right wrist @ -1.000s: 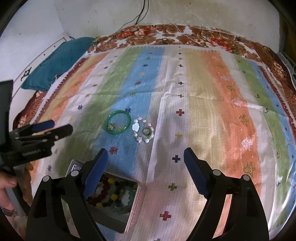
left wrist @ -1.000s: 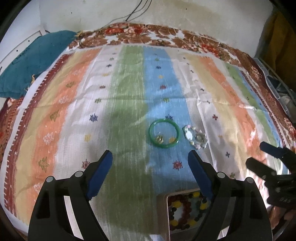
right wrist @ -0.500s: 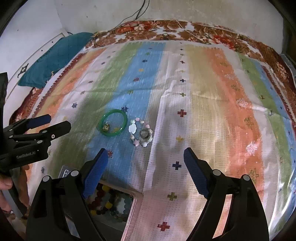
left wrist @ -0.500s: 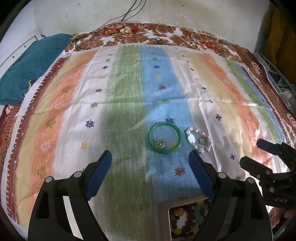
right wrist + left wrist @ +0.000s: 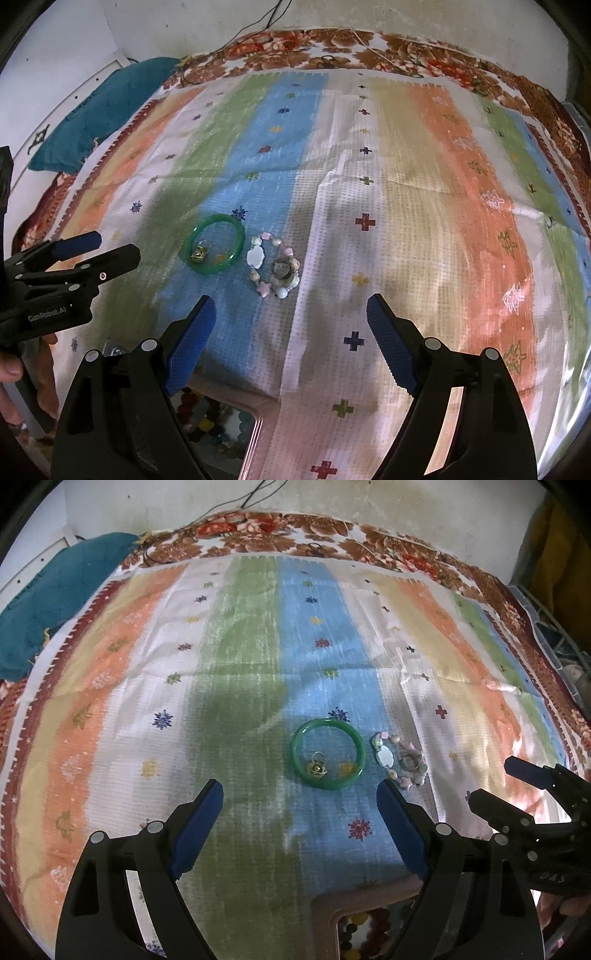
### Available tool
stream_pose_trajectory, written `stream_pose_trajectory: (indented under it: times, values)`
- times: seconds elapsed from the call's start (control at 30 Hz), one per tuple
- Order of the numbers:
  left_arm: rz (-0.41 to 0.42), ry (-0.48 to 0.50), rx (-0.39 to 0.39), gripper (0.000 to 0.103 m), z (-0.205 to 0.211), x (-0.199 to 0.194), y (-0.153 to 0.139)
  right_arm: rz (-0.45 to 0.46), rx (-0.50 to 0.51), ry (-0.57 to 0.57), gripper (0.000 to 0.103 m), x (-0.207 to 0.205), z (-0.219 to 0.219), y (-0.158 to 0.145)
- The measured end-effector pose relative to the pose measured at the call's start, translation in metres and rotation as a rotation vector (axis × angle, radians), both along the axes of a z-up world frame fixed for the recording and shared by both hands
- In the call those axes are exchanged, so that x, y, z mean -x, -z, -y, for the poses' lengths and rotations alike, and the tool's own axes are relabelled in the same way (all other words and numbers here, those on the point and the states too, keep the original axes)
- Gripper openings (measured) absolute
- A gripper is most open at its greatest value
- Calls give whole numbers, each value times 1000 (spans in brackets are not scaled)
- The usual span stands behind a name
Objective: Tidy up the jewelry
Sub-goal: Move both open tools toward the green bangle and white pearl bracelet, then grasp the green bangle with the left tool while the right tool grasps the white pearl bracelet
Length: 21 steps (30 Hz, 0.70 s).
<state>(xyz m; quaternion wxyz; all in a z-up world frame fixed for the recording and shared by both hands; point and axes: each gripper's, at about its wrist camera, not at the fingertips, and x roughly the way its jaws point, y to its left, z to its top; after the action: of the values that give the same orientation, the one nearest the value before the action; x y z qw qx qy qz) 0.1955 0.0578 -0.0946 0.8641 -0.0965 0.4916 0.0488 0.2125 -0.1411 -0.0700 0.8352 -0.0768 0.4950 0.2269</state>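
Note:
A green bangle [image 5: 327,753] lies on the blue stripe of the cloth, with a small gold ring [image 5: 317,767] inside it. A pastel bead bracelet [image 5: 400,757] lies just right of it. Both show in the right wrist view: the bangle [image 5: 215,243] and the bracelet [image 5: 275,267]. A box [image 5: 364,923] with colourful beads sits at the near edge, also in the right wrist view [image 5: 221,424]. My left gripper [image 5: 299,827] is open and empty, short of the bangle. My right gripper [image 5: 290,341] is open and empty, short of the bracelet.
The striped cloth [image 5: 240,664] covers a bed with a floral border [image 5: 258,531]. A teal pillow [image 5: 48,590] lies at the far left. A wall with cables is behind. Each gripper shows in the other's view, left [image 5: 74,254] and right [image 5: 517,790].
Both grippers have moved forward toward the jewelry, so the bangle and bracelet sit closer and the bead box has slid further under the frame's bottom edge. Both stay open.

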Motion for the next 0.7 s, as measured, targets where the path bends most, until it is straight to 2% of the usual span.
stream_pose_trajectory:
  times: [0.27,0.7]
  values:
    - [-25,1,-37,84,-3,-11,12,-11,18,-12,84,-9,-4,9]
    - [-37,7,-29,84,-8,-29,27,-57,55,-10,84,-26,-12,28]
